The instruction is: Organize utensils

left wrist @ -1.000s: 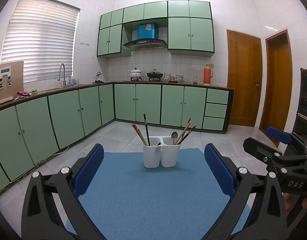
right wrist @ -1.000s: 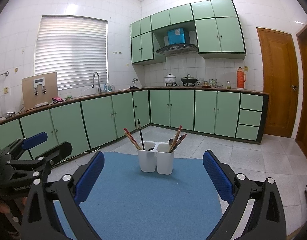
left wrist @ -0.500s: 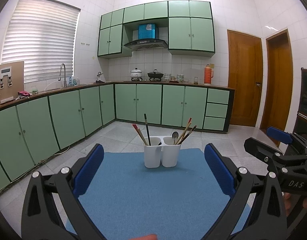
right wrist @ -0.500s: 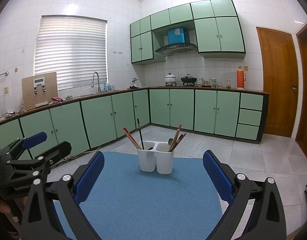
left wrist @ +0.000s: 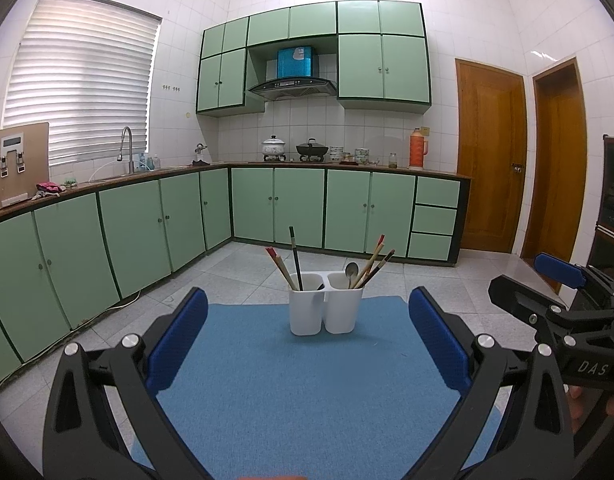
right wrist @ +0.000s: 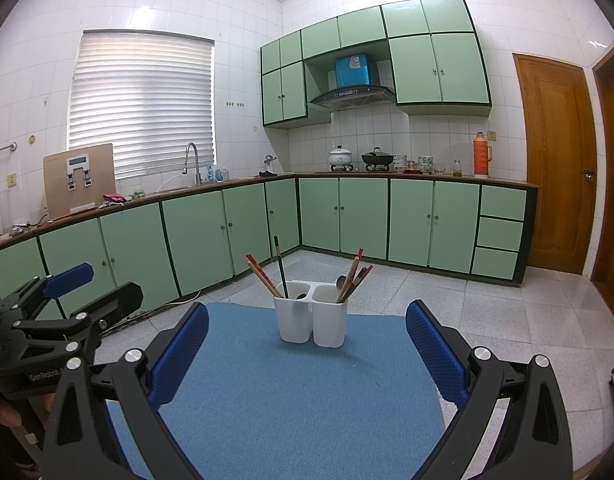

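Note:
A white two-compartment utensil holder (left wrist: 325, 308) (right wrist: 311, 322) stands at the far end of a blue mat (left wrist: 291, 392) (right wrist: 287, 396). Its left cup holds red-tipped chopsticks (left wrist: 281, 270) and a dark stick; its right cup holds a metal spoon (left wrist: 351, 271) and several chopsticks (right wrist: 353, 276). My left gripper (left wrist: 307, 344) is open and empty, well short of the holder. My right gripper (right wrist: 307, 352) is also open and empty, level with the left one. Each gripper shows at the edge of the other's view: the right gripper (left wrist: 563, 292) and the left gripper (right wrist: 67, 300).
Green kitchen cabinets (left wrist: 299, 204) line the back and left walls, with a sink tap (left wrist: 127, 148), pots (left wrist: 273, 146) and an orange flask (left wrist: 417, 148) on the counter. Wooden doors (left wrist: 491, 164) stand at the right. Tiled floor (right wrist: 487, 308) surrounds the table.
Almost nothing differs: both views drift very slightly, the holder shifting a few pixels. Both grippers stay open and empty.

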Action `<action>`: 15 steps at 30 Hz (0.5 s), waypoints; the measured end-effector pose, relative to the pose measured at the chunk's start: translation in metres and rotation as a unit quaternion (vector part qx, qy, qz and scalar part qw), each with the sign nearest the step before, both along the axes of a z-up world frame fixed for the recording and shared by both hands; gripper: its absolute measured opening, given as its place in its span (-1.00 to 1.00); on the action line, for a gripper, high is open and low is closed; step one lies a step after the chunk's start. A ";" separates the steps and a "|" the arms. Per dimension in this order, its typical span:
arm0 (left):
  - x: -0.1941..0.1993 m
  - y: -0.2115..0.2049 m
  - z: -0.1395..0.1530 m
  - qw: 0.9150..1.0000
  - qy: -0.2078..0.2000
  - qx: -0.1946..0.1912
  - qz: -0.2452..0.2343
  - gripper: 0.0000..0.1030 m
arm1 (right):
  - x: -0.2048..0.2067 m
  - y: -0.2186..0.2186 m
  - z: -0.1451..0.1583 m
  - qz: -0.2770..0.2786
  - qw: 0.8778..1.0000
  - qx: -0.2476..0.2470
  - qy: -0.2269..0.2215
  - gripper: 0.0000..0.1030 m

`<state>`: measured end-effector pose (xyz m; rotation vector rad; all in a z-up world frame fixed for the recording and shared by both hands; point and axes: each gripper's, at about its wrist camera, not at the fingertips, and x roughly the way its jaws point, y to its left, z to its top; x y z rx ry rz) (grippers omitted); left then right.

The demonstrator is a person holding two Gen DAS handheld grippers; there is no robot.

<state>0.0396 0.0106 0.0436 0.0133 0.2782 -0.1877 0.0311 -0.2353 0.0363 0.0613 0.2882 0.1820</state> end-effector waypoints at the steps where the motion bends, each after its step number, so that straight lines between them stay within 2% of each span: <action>1: 0.000 0.000 0.000 1.000 0.000 0.000 0.000 0.89 | 0.000 0.000 0.000 0.000 1.000 0.000 0.000 0.88; 15: 0.001 0.002 -0.001 1.000 0.002 -0.001 0.000 0.89 | 0.000 0.000 -0.001 0.000 1.000 0.000 0.001 0.88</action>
